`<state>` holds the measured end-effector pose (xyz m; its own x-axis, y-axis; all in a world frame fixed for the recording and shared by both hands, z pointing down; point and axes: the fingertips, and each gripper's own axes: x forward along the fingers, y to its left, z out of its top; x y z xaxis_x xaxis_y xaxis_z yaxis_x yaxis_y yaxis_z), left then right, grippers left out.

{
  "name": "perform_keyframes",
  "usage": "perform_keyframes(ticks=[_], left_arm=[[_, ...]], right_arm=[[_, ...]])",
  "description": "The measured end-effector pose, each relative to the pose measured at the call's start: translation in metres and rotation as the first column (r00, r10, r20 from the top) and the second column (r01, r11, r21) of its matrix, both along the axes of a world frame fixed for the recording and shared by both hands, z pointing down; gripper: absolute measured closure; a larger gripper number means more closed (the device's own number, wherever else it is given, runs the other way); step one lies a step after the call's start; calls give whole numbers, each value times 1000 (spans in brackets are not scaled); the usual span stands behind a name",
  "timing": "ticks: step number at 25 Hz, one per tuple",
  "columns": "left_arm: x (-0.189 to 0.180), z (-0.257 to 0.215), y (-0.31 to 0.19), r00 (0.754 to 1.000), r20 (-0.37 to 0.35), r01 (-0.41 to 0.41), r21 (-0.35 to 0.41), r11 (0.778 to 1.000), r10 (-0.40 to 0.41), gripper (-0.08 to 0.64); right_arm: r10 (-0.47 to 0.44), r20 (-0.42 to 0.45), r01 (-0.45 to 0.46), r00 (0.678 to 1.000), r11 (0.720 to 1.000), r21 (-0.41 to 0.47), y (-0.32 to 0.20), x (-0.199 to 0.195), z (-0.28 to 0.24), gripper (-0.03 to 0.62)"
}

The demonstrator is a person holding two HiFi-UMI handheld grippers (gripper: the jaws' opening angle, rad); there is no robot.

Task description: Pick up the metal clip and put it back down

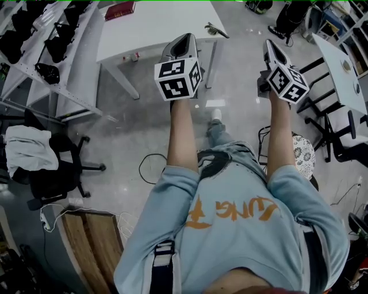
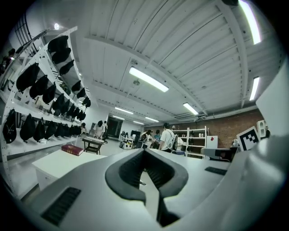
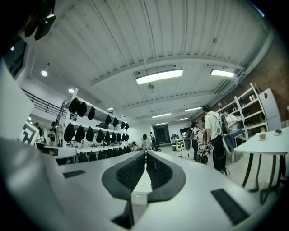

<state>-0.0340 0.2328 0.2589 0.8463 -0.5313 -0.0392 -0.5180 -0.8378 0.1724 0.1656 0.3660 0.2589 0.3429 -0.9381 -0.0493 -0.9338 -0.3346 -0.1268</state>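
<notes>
The metal clip (image 1: 216, 30), small and dark, lies near the right edge of a white table (image 1: 155, 28) ahead of me. Both grippers are held up in the air short of that table, pointing forward. My left gripper (image 1: 187, 38) hangs in front of the table's near edge, and its pads (image 2: 131, 173) meet at the tip with nothing between them. To the right of the table, over the floor, my right gripper (image 1: 269, 43) is shut and empty. In the gripper views the left gripper (image 2: 144, 152) and the right gripper (image 3: 145, 153) look across the room.
A red book (image 1: 119, 10) lies on the table's far left. A rack of dark caps (image 1: 52, 46) stands at the left, with an office chair draped in white cloth (image 1: 29, 150) below it. Another white table (image 1: 345, 74) and a stool (image 1: 303, 156) are at the right. Several people stand far off.
</notes>
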Motion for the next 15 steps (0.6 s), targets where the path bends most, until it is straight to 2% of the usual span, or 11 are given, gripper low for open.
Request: perform_keyframes(ticks=[4,8,11,15], left_arm=[[14,14,-29,999,32,26,-12,1000,-25,538],[35,36,-60,994,90,64,-14,998,-63,538],[59,57,-83,991,109,79,-50,996,-73,538],[105,91,-113,989,130,86,-108,990,-72,538]], right_arm=[[30,48,-31,998,999,13,-23,36,12,561],[-38,52,38,998,999,-10,-71,41,28,561],[-70,62,73,996,996,-47,-102,57,47,561],[-49,96,59,994,993,-101,-129,107,78,561]])
